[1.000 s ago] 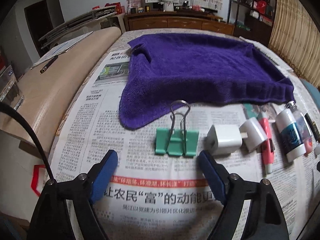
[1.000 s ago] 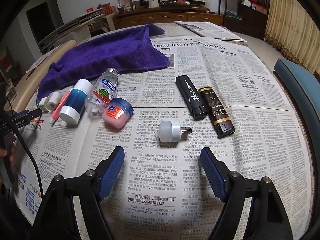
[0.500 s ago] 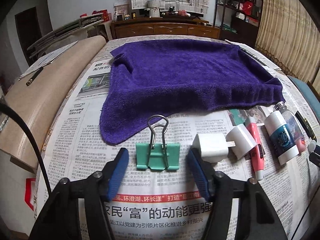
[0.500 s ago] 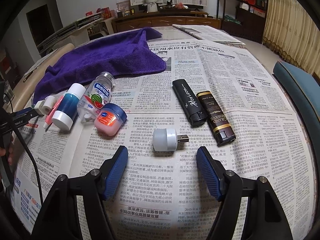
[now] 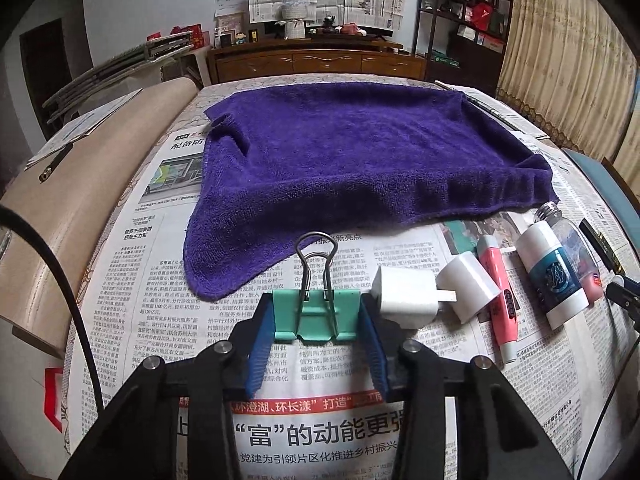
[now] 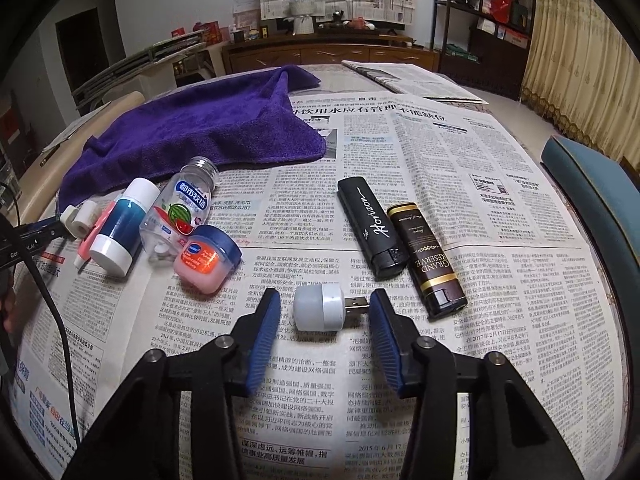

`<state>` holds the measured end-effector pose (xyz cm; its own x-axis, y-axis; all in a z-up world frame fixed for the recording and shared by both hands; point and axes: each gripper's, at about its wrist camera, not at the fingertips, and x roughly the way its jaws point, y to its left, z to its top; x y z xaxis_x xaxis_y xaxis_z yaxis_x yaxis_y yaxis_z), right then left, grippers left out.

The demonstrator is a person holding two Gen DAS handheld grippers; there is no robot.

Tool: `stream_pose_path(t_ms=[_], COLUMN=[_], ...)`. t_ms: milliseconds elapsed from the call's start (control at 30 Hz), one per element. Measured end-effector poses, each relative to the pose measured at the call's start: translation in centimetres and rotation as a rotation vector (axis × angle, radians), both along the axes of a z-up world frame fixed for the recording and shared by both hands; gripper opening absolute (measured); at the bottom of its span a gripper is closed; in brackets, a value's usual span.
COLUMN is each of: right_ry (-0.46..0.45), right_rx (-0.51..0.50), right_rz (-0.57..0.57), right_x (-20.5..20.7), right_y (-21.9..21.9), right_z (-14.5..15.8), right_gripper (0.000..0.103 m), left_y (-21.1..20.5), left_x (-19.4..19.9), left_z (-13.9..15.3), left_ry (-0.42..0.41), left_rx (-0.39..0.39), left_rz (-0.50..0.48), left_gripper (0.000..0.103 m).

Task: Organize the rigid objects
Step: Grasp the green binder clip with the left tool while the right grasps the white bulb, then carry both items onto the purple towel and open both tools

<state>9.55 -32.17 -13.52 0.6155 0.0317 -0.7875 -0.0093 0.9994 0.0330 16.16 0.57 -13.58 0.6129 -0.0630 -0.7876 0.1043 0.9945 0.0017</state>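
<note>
Gripping the green binder clip (image 5: 316, 314) by both sides, the left gripper (image 5: 316, 320) sits near the purple towel (image 5: 360, 156). The right gripper (image 6: 325, 314) brackets the white USB plug (image 6: 320, 307), pads apart, untouched, on newspaper (image 6: 440, 160).

My ribbed blue jaws touch a matt green binder clip (image 5: 316, 314) with shiny wire handles; behind it, fuzzy purple cloth (image 5: 360, 160) on newsprint (image 5: 160, 280).

Newspaper-covered table (image 6: 500, 208) with purple towel (image 5: 360, 160) on it
</note>
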Motion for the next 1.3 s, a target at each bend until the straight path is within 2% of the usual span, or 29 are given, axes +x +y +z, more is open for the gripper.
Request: stream_pose_path(t_ms=[33, 300, 467, 633, 833, 1033, 1300], right_ry=[0.000, 0.002, -0.007, -0.010, -0.049, -0.086, -0.098], right_rx=[-0.004, 0.038, 0.030, 0.040, 0.070, 0.106, 0.140], right_rz=[-0.001, 0.004, 0.017, 0.031, 0.063, 0.104, 0.168], right_x=[0.0, -0.1, -0.2, -0.1, 1.1, 3.6, 10.7], right_y=[-0.1, -0.2, 0.3, 0.9, 2.2, 4.0, 7.7], right_z=[0.0, 0.3, 1.0, 2.0, 4.5, 7.3, 9.1], right_gripper=[0.036, 0.036, 0.036, 0.036, 0.036, 0.036, 0.036], left_y=[0.0, 0.7, 1.0, 1.1, 1.3, 0.9, -0.1], left_x=[0.0, -0.2, -0.4, -0.8, -1.0, 0.1, 4.8], left_z=[0.0, 0.2, 0.7, 2.0, 4.7, 7.6, 9.3], left_ry=[0.000, -0.008, -0.010, -0.021, -0.052, -0.091, -0.107], left_rx=[0.002, -0.001, -0.001, 0.010, 0.017, 0.016, 0.004], left_rz=[-0.002, 0.017, 0.030, 0.034, 0.042, 0.038, 0.014], left_gripper=[0.040, 0.039, 0.039, 0.039, 0.039, 0.039, 0.039])
